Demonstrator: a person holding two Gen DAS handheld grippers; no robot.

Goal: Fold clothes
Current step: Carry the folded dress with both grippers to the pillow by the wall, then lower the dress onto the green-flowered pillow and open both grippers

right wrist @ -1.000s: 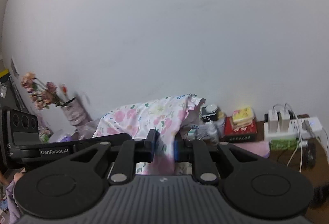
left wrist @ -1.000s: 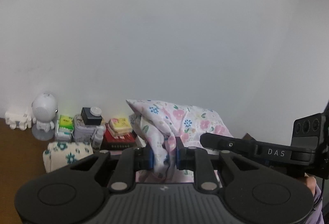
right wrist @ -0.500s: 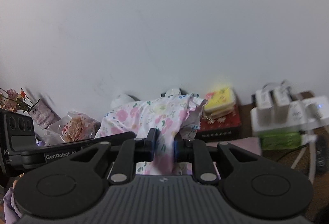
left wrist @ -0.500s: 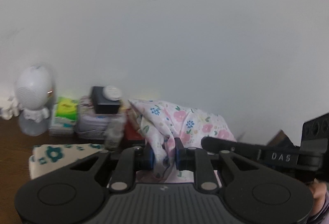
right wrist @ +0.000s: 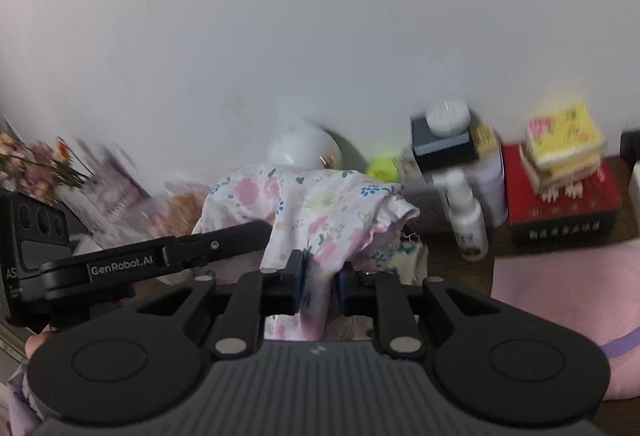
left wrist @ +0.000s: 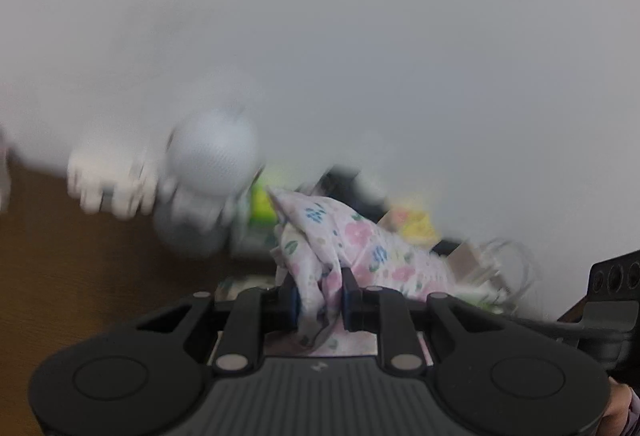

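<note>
Floral cloth (left wrist: 320, 260) is pinched in both my grippers: my left gripper (left wrist: 320, 302) has its jaws nearly closed on a bunched corner, lifted above the brown desk (left wrist: 80, 276) in front of the blurred white figurine (left wrist: 212, 160). My right gripper (right wrist: 318, 286) clamps the other corner just as narrowly, with the pink cloth (right wrist: 560, 292) lying on the desk to its right.

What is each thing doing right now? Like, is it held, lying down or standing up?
floral garment: held up, pinched by both grippers.
left gripper: shut on the garment.
right gripper: shut on the garment.
pink cloth: lying flat on the table.
spray bottle: standing upright, capped.
red box: closed, yellow packets stacked on top.
white round figure: standing upright, blurred.
</note>
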